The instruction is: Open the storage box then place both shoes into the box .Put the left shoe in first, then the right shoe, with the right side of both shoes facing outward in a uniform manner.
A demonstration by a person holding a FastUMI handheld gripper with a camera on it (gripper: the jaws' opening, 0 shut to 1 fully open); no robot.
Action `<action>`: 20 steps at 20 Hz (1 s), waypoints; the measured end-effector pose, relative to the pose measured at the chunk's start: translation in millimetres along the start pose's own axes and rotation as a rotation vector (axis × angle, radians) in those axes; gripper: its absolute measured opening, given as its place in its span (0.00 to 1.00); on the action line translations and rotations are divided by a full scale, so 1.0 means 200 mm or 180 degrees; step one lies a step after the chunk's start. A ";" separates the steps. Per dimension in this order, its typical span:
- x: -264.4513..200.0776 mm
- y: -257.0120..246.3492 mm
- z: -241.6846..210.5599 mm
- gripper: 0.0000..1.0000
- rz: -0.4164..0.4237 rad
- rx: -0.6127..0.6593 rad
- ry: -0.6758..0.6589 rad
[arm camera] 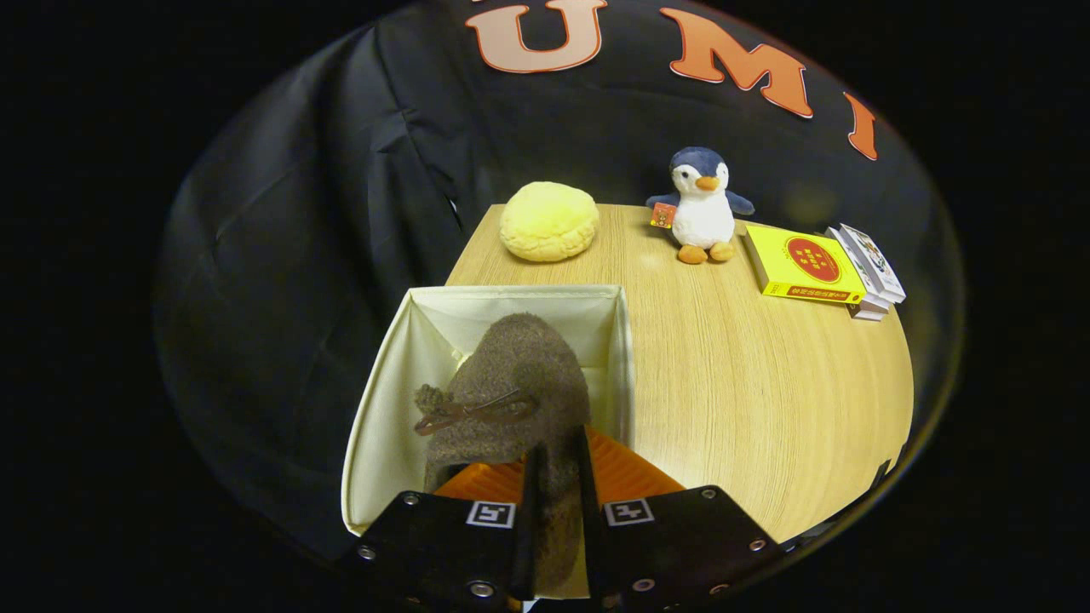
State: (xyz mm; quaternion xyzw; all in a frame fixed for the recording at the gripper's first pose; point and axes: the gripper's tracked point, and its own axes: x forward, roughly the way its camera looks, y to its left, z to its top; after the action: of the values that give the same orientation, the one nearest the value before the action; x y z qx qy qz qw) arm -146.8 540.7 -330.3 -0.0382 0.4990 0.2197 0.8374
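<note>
Inside the open storage box (pixel 383 400), a brown shoe (pixel 519 383) hangs pinched between the gripper (pixel 558 464) jaws.

A staged recording booth, not a home. Black cloth (pixel 341 170) walls a wooden bench (pixel 749 375). Beyond the tongs (pixel 558 477) sit props: penguin (pixel 700 206), cushion (pixel 549 221), books (pixel 809 268).

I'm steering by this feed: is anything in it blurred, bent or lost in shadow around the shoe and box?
Gripper view: fisheye bends the table edge and box walls; the brown fuzzy shoe, pinched by the hand-held gripper, is sharp and evenly lit over the open fabric storage box; no glare; beyond the tabletop the cloth goes dark.
</note>
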 end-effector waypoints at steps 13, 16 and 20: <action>-0.51 -0.27 0.20 0.62 0.0698 0.0006 -0.0497; -0.66 -0.46 0.28 0.76 0.0738 0.0029 -0.0762; -0.86 -0.78 0.40 0.89 0.0682 0.0027 -0.1191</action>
State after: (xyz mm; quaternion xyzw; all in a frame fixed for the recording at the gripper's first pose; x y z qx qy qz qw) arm -87.5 365.4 -168.8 0.0601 0.3369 0.3086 0.8875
